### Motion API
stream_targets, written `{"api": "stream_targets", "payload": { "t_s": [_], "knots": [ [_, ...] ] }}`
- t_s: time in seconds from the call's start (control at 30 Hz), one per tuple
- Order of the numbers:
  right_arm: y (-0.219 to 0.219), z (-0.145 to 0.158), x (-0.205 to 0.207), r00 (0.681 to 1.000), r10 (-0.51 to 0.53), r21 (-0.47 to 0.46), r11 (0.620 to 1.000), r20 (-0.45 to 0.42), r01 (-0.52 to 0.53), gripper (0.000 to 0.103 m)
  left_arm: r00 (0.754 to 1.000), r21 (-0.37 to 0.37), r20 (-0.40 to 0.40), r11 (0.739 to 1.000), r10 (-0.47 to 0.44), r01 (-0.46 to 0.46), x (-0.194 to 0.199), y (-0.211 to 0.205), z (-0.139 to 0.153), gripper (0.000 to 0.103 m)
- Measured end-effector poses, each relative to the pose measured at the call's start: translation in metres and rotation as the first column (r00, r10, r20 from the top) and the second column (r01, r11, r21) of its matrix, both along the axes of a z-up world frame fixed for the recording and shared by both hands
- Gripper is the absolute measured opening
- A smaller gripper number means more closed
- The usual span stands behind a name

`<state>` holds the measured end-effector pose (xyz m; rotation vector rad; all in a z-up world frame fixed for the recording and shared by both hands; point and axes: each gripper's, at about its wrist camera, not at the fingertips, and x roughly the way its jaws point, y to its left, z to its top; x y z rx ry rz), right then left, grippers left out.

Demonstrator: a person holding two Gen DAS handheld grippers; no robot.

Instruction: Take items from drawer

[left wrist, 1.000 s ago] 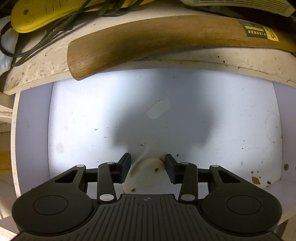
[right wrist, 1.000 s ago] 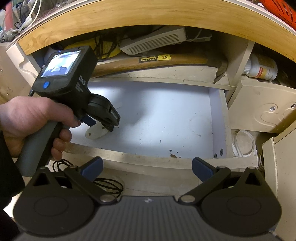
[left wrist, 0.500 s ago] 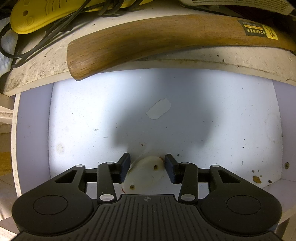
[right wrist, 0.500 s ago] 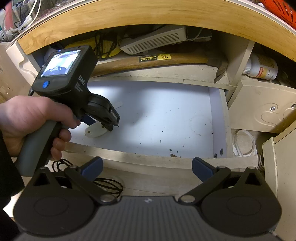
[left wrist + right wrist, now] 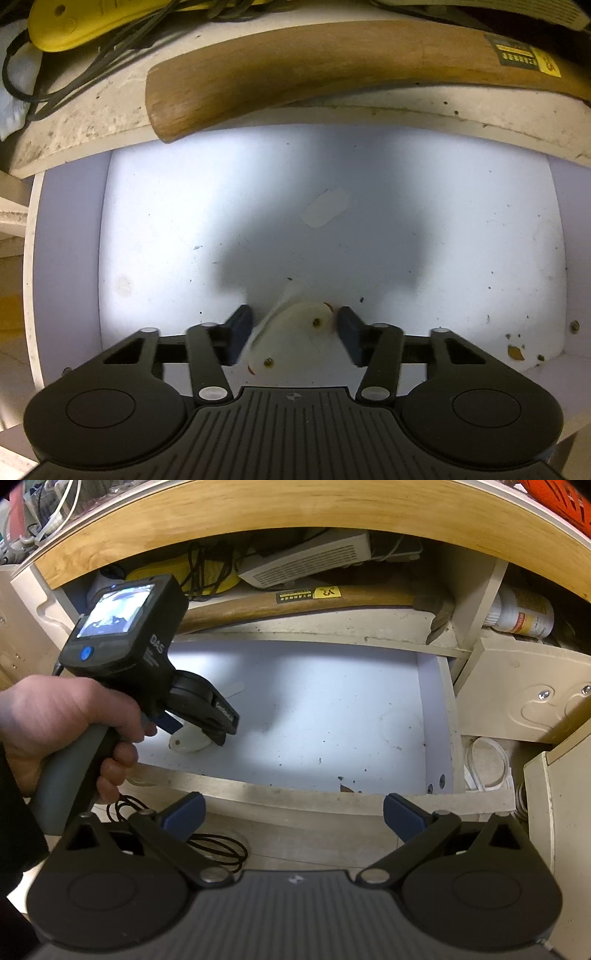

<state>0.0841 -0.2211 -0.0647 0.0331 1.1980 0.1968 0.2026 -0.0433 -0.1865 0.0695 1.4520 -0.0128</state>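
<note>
The left gripper point(image 5: 293, 334) sits low inside the white drawer point(image 5: 461, 240), near its front edge, with its jaws partly parted around a cream plastic piece point(image 5: 291, 341). The piece lies on the drawer floor between the fingers; contact with either pad cannot be confirmed. The right gripper point(image 5: 293, 814) is spread wide and empty, positioned outside the drawer's front edge. A wooden hammer handle point(image 5: 295, 70) rests on the shelf behind the drawer.

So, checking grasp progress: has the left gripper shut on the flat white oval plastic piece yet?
Not yet: the left gripper is open around the flat white oval plastic piece, gaps visible both sides.
</note>
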Motion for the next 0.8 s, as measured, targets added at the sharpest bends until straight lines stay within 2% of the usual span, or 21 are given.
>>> {"api": "stream_targets", "payload": {
  "t_s": [0.23, 0.8],
  "knots": [
    [0.000, 0.000, 0.000, 1.000, 0.001, 0.002, 1.000, -0.001, -0.001, 0.103, 1.000, -0.001, 0.011, 1.000, 0.016, -0.016, 0.004, 0.007, 0.002, 0.031],
    [0.000, 0.000, 0.000, 1.000, 0.002, 0.003, 1.000, -0.005, -0.002, 0.103, 1.000, 0.001, 0.023, 1.000, 0.011, -0.011, 0.018, 0.015, 0.004, 0.030]
  ]
}}
